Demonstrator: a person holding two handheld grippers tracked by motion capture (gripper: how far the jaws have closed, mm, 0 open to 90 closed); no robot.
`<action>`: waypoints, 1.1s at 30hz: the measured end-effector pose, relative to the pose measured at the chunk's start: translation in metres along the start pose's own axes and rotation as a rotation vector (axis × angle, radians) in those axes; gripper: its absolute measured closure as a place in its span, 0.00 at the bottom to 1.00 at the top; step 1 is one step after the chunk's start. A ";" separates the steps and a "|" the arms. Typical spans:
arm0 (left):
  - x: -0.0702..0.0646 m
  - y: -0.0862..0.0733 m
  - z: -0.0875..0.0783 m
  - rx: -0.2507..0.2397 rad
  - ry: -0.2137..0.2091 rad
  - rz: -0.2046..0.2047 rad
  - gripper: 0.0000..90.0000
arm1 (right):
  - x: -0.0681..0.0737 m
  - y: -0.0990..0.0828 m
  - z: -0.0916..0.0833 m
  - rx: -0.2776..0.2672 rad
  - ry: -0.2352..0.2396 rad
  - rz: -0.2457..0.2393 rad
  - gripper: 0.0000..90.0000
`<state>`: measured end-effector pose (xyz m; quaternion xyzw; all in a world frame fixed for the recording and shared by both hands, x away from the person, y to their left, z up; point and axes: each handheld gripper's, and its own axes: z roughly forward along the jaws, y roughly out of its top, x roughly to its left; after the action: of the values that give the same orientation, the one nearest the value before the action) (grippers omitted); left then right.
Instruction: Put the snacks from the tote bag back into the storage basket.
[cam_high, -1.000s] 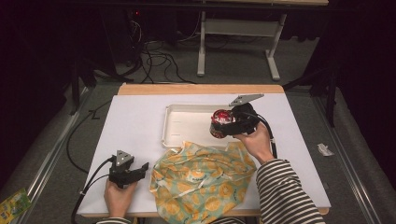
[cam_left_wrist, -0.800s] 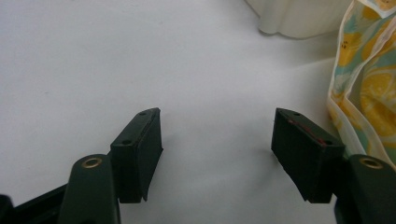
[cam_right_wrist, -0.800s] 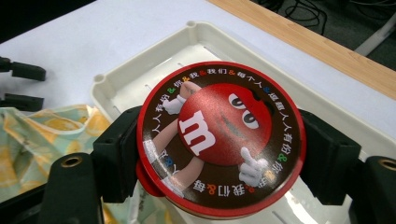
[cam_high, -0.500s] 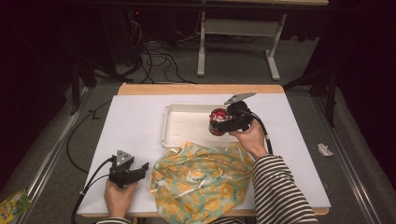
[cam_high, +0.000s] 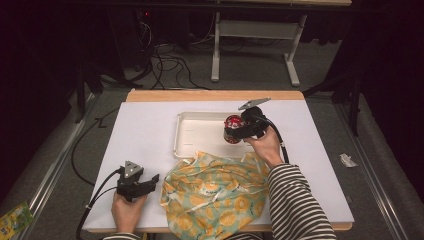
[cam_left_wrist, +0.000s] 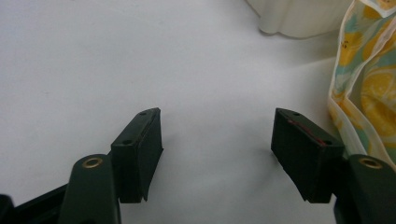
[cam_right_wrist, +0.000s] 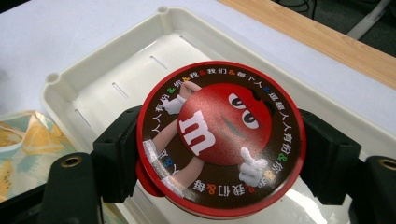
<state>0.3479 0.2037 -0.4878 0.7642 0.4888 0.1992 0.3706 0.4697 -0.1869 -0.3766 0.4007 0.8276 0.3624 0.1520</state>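
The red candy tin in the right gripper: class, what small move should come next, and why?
Probably lower the red candy tin into the white tray and open the jaws. The right gripper clamps the tin's sides and holds it above the tray floor, while the left gripper sits open on the table.

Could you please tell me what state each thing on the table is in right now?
Red candy tin: lid on, gripped from both sides, held over the tray.
Right tool: shut on the red candy tin.
Left tool: open, holding nothing, low over the table.
White tray: nothing lying in it, resting flat on the table.
Lemon-print bag: crumpled, lying on the table in front of the tray.
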 end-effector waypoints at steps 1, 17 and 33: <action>0.000 0.000 0.000 0.000 0.000 0.000 0.38 | -0.001 0.000 0.001 0.002 0.000 -0.002 0.29; 0.000 0.000 0.000 0.000 0.000 0.001 0.38 | -0.009 0.001 0.019 0.036 -0.023 0.021 0.29; 0.000 0.000 0.000 -0.001 0.000 0.001 0.38 | -0.014 -0.005 0.045 0.092 -0.048 0.034 0.29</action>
<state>0.3479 0.2035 -0.4879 0.7644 0.4883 0.1997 0.3707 0.4999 -0.1789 -0.4118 0.4301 0.8325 0.3169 0.1470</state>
